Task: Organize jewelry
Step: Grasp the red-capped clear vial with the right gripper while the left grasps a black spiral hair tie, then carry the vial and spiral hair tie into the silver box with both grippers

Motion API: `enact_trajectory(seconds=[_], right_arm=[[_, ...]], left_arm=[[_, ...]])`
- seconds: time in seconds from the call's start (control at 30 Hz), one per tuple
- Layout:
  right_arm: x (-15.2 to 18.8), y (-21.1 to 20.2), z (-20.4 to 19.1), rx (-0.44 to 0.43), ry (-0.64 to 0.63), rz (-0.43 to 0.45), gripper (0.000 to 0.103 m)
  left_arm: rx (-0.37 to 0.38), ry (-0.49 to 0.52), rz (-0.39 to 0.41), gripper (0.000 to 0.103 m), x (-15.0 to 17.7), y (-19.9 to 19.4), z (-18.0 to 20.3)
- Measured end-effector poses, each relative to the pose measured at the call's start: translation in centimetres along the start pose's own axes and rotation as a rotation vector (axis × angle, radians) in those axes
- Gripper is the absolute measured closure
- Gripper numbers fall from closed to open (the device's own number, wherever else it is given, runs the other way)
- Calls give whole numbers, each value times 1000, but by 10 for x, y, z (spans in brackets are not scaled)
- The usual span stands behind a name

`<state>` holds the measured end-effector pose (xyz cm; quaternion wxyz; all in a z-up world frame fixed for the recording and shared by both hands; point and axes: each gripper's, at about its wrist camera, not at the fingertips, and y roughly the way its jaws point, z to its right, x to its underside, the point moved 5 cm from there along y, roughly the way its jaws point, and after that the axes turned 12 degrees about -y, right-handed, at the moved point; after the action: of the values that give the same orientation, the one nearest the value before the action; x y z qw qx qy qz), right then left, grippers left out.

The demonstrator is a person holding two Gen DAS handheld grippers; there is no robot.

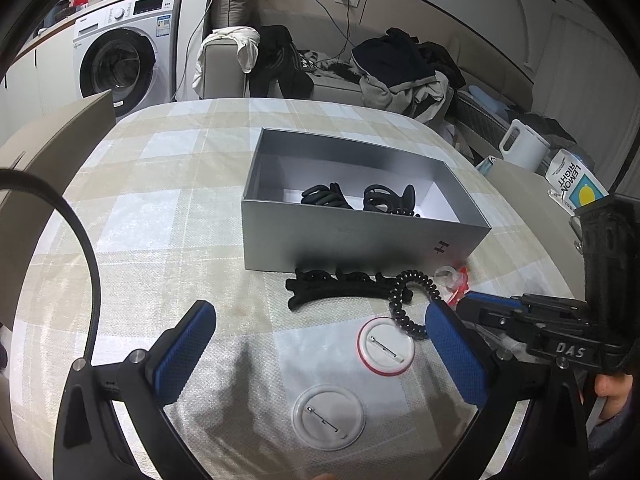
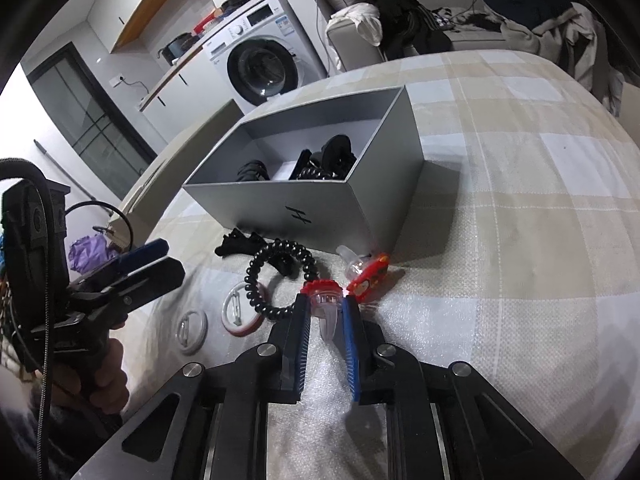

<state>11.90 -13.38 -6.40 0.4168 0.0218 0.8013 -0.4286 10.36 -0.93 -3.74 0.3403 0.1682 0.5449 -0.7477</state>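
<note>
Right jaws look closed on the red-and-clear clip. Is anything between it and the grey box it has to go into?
Nothing visible blocks it. The right gripper holds the red-and-clear clip just in front of the grey box, which is open-topped. Only the box's near wall must be cleared; the black spiral hair tie lies off to the left.

Both my wrist views: dim, cool indoor light from overhead. Strong fisheye bending, black vignette at corners. The grey box (image 2: pixel 320 204) throws a soft shadow onto the checked cloth (image 2: pixel 520 208) to its right; my left gripper (image 1: pixel 320 344) casts faint smudged shadows below its fingers. Centre sharp, edges smeared. Brightest patch: white glare at far left of right view.
</note>
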Motion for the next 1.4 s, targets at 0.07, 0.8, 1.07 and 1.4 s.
enact_trajectory(seconds=[0.07, 0.8, 1.07, 1.4], right_arm=[[-1, -8, 0, -23, 16, 31, 88], [-5, -37, 5, -23, 27, 98, 88], [-7, -40, 7, -14, 30, 105, 88], [-15, -47, 0, -27, 14, 134, 88]], left_arm=[[0, 5, -12, 1, 1, 2, 2], [94, 54, -184, 94, 10, 36, 32], [120, 60, -133, 98, 9, 20, 37], [143, 86, -51, 98, -7, -3, 44]])
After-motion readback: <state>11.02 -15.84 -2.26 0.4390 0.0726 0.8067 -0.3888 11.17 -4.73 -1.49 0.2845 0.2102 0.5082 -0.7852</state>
